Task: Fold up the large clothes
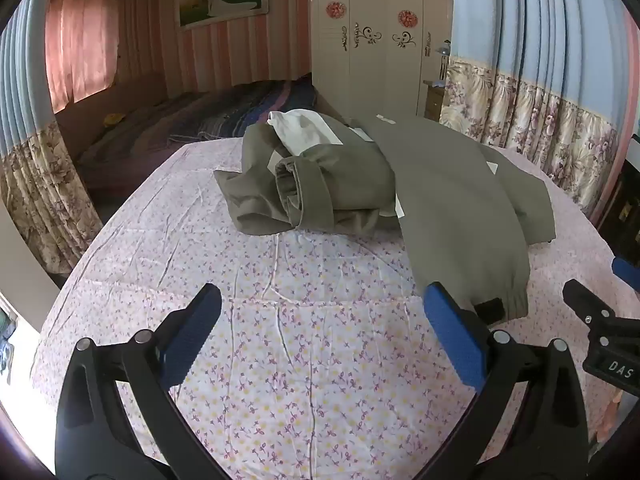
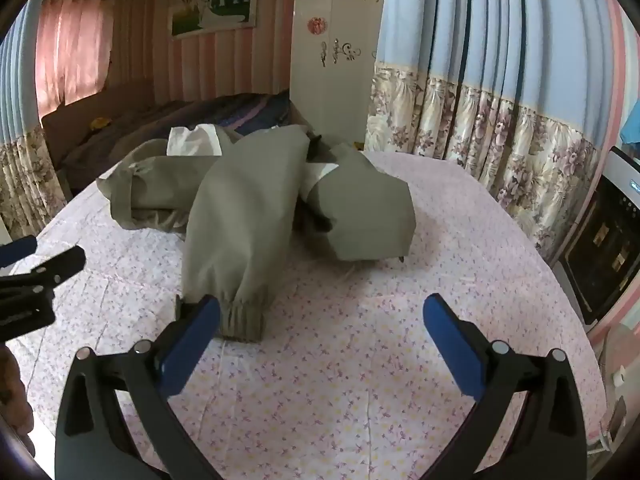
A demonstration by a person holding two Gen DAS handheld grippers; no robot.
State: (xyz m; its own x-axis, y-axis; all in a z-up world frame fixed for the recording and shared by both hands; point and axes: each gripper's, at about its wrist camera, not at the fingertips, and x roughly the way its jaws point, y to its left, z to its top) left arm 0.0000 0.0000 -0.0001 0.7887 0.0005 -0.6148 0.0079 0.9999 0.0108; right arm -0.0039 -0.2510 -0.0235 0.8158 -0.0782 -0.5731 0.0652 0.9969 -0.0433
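Both hand-held grippers, left hand-held gripper (image 1: pixel 322 312) and right hand-held gripper (image 2: pixel 322 322), hover spread and empty above the bed (image 1: pixel 304 360), near a crumpled olive jacket (image 2: pixel 248 208).

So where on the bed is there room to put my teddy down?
The near part of the flowery sheet is bare, between the jacket's sleeve cuff and the front edge. The right side past the jacket is bare too. The middle and back are crowded with the crumpled jacket.

jacket (image 1: pixel 448 184): matt olive cloth, smooth-ish, ribbed cuff | desk cover (image 1: pixel 304 320): thin floral cotton-looking cloth, creased | left tool (image 1: pixel 322 320): matt black plastic, blue grippy pads (image 1: pixel 456 340) | wardrobe (image 1: pixel 376 40): glossy white
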